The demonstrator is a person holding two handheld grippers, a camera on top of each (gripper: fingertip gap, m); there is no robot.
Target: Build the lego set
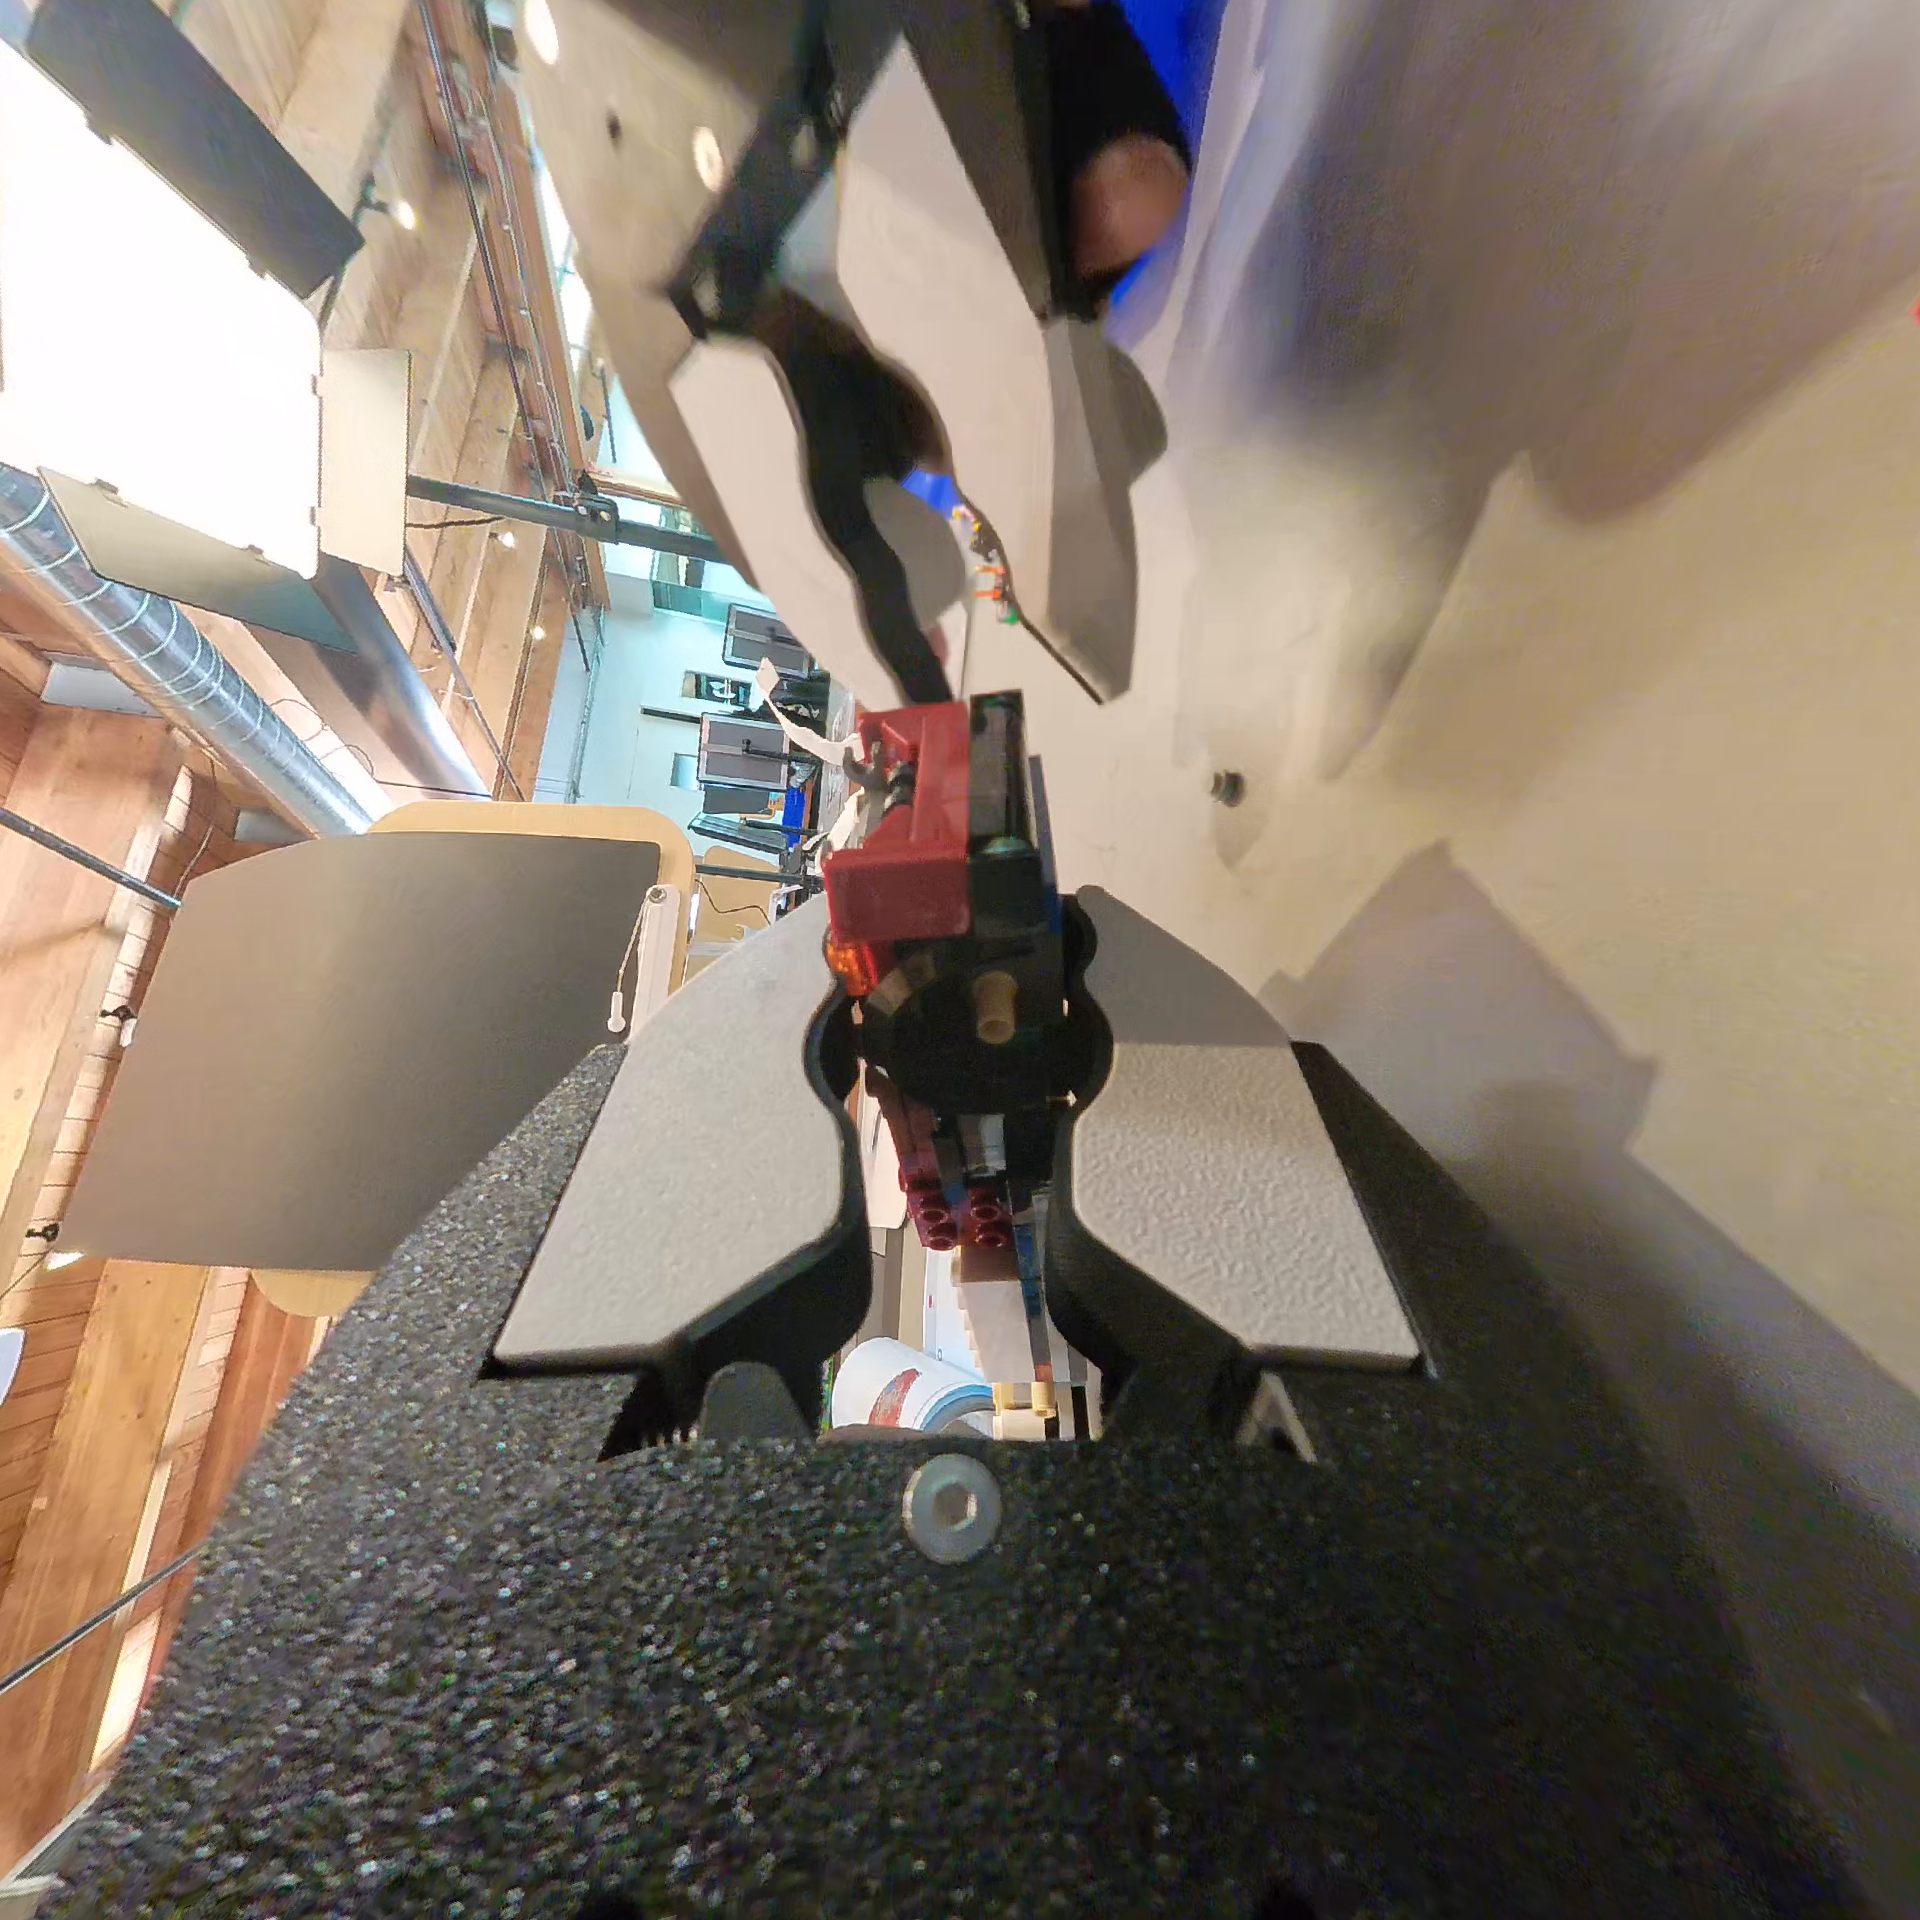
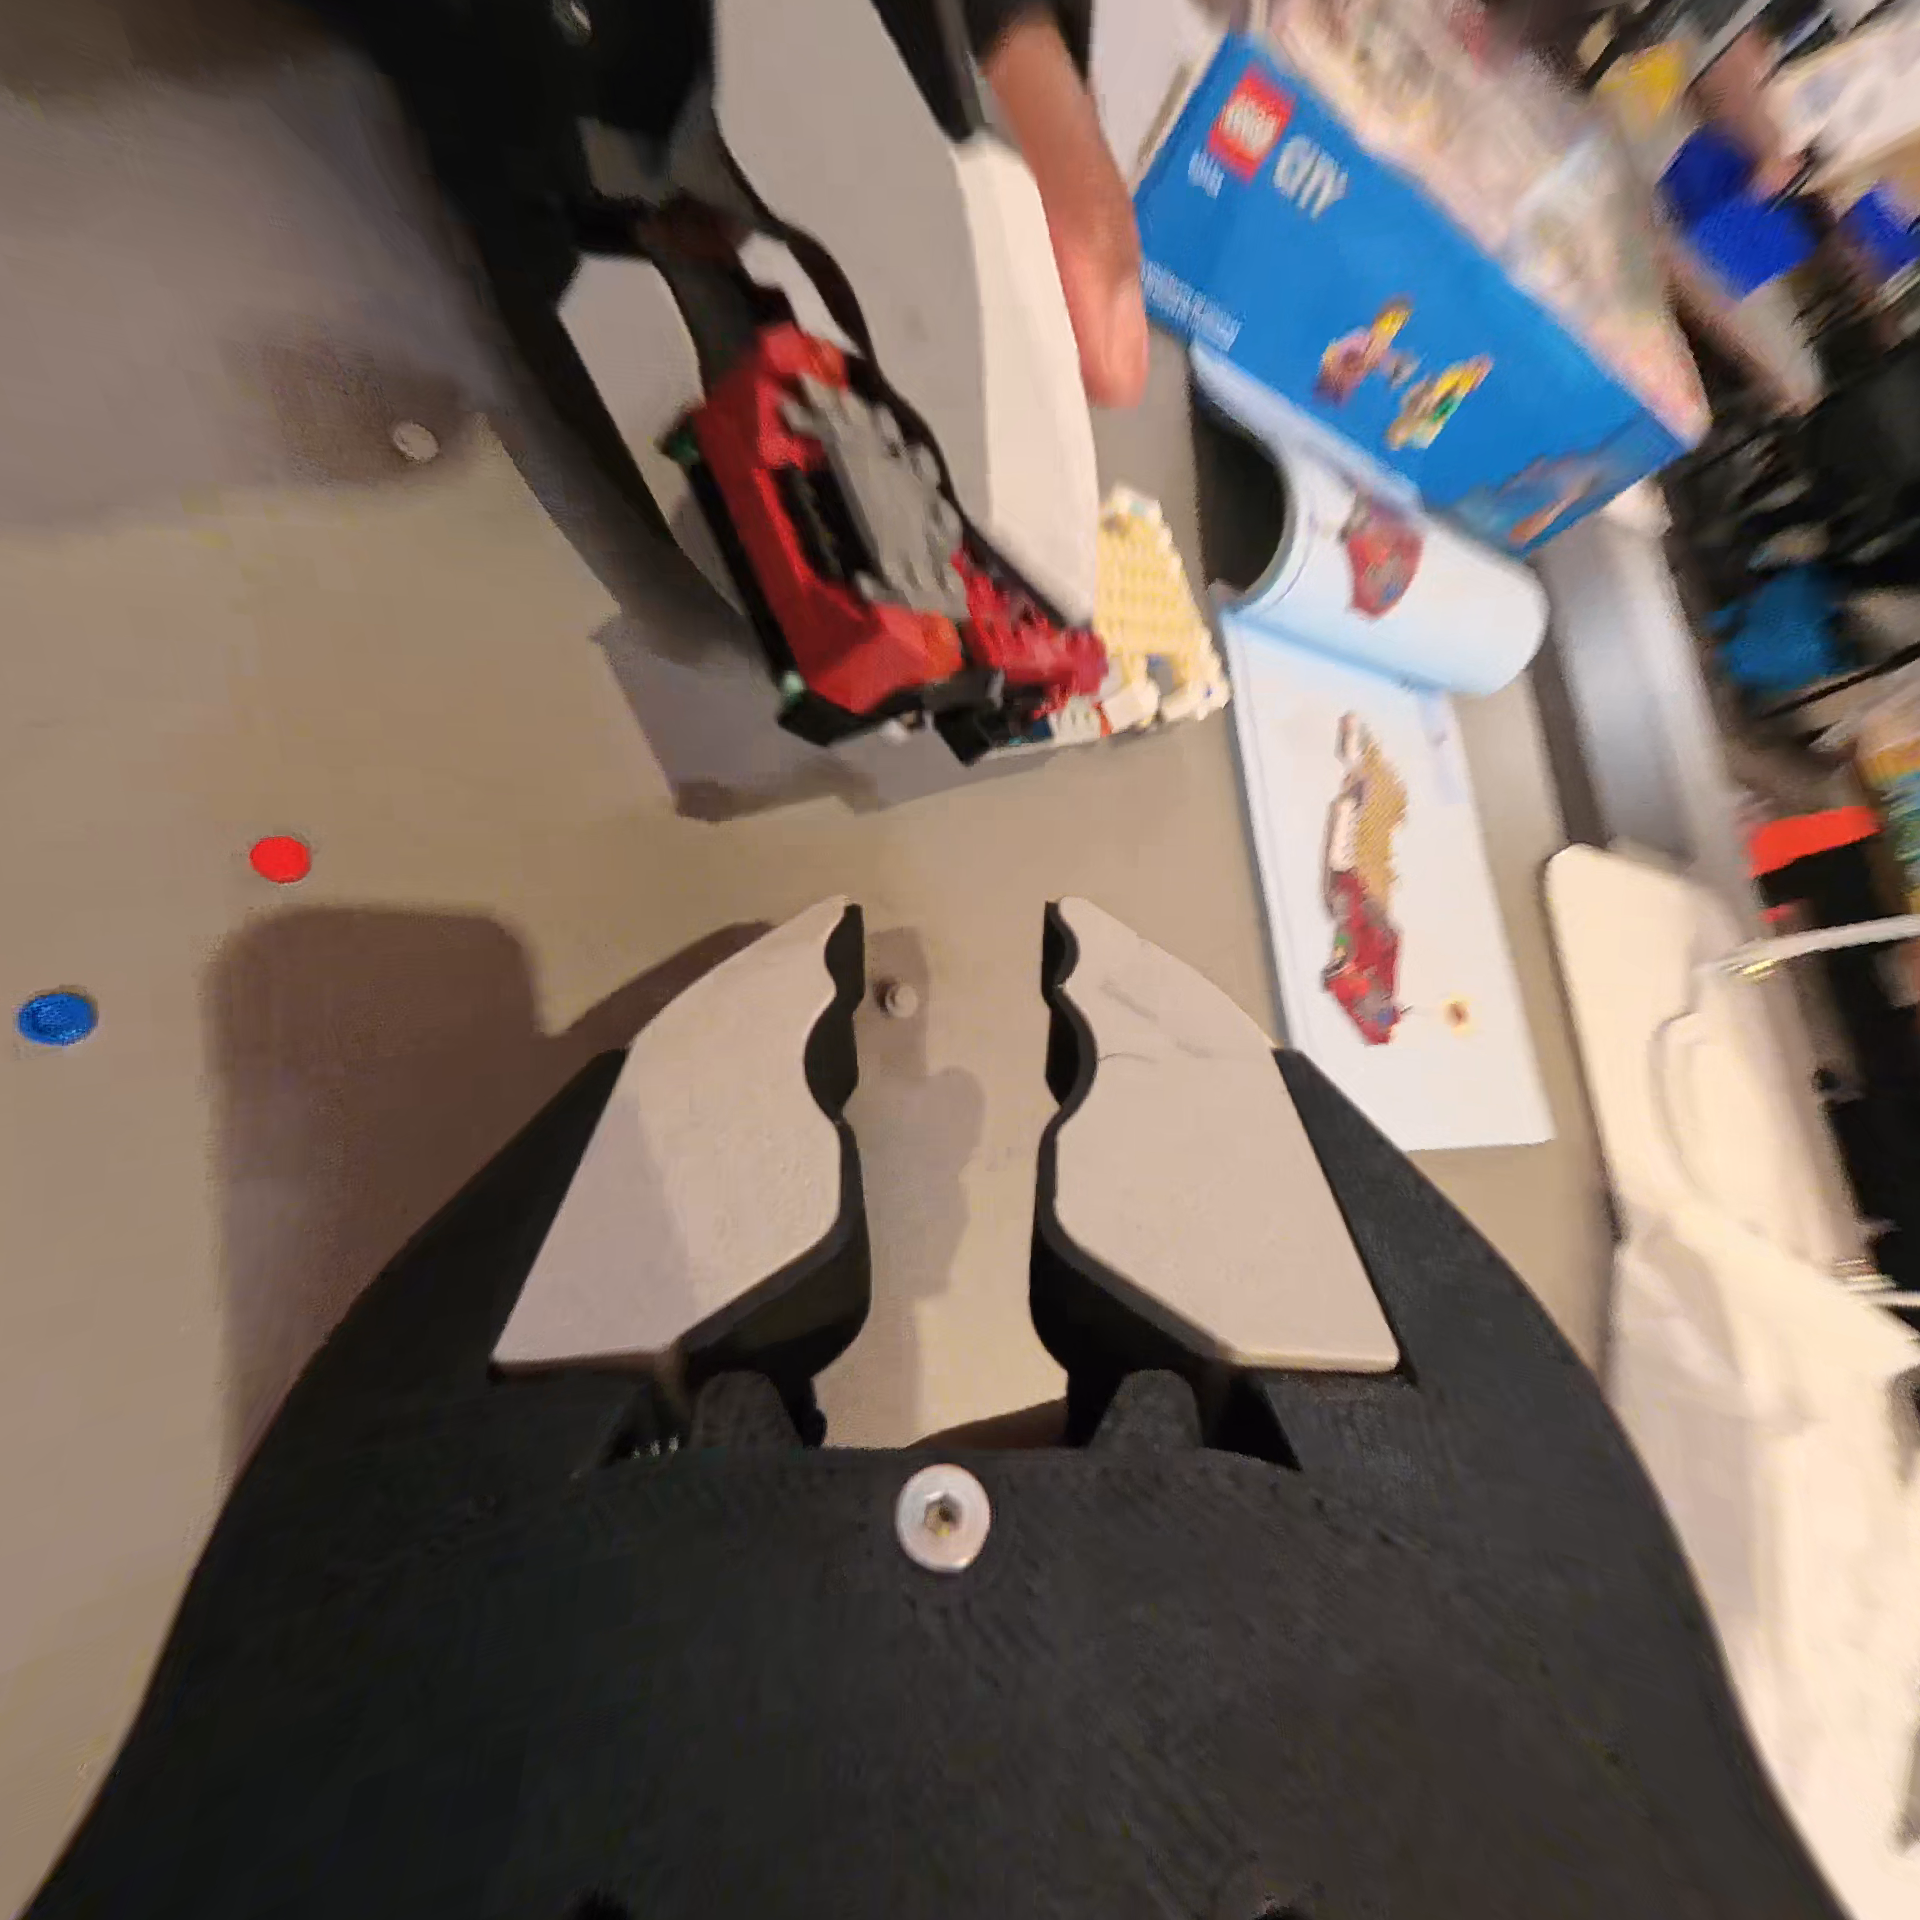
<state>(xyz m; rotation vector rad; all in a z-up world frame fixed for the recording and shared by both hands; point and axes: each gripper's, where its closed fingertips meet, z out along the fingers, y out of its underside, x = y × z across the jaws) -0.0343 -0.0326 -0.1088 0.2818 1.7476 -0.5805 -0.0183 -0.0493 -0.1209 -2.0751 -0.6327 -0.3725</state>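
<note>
My left gripper (image 1: 961,997) is shut on a red and black brick-built vehicle (image 1: 925,831), pads pressed on its black wheel section, and holds it above the pale table (image 1: 1558,831). The same model shows in the right wrist view (image 2: 862,561), held in the left gripper's fingers (image 2: 1029,416). My right gripper (image 2: 951,935) is open and holds nothing, low over the table (image 2: 416,675). A small grey round stud (image 2: 896,997) lies on the table between its fingertips, apart from both pads. The right gripper shows blurred at the top of the left wrist view (image 1: 935,416).
A blue toy box (image 2: 1392,281), a white cup with a red emblem (image 2: 1392,582) and an open instruction booklet (image 2: 1382,914) lie to the right. A tan brick plate (image 2: 1153,613) sits by the model. Red (image 2: 280,859) and blue (image 2: 56,1017) dots mark the table at left.
</note>
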